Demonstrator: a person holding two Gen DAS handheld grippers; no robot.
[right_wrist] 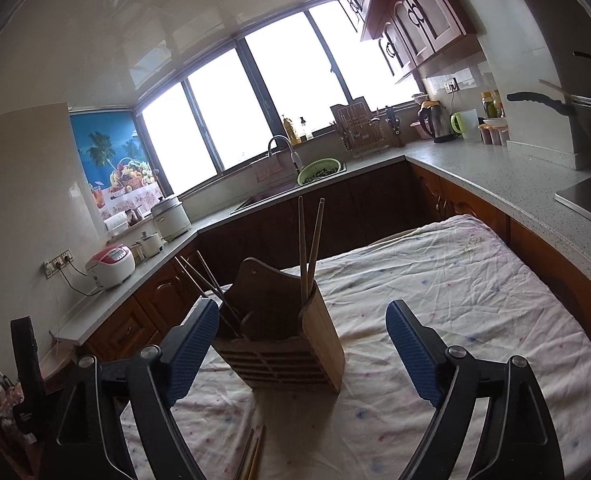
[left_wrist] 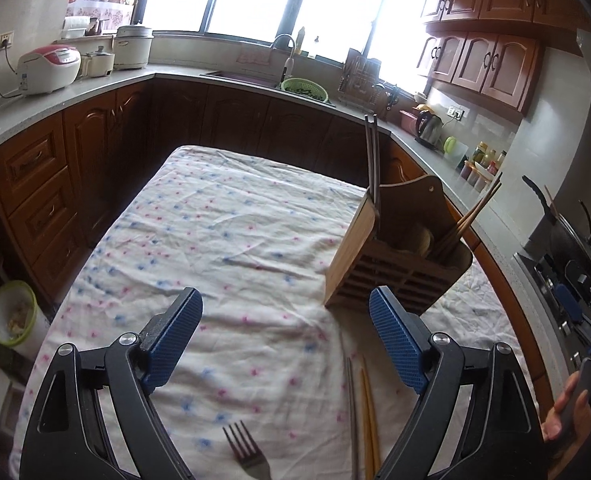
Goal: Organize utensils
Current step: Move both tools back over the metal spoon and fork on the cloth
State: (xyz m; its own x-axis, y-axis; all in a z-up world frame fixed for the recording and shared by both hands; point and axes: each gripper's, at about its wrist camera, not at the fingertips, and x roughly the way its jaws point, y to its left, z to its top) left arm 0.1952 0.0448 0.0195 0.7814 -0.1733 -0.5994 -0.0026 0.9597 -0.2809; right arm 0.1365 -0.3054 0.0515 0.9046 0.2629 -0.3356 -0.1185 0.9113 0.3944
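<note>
A floral tablecloth (left_wrist: 223, 232) is ringed by kitchen counters (left_wrist: 95, 92) — a wooden utensil holder (left_wrist: 395, 256) stands near its edge. Left gripper (left_wrist: 285, 340) and right gripper (right_wrist: 301, 348) are held wide, empty.

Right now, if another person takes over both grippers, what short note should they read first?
Left gripper: open, empty, above the cloth.
Right gripper: open, empty, facing the holder.
Holder: stands on the cloth, right of the left gripper.
Done: dark chopsticks in one compartment, wooden chopsticks in another, something rounded between them that I cannot identify.
Left: the fork and the loose chopsticks, one grey and some yellow, lie on the cloth near the left gripper. They probably go into the holder next.
</note>
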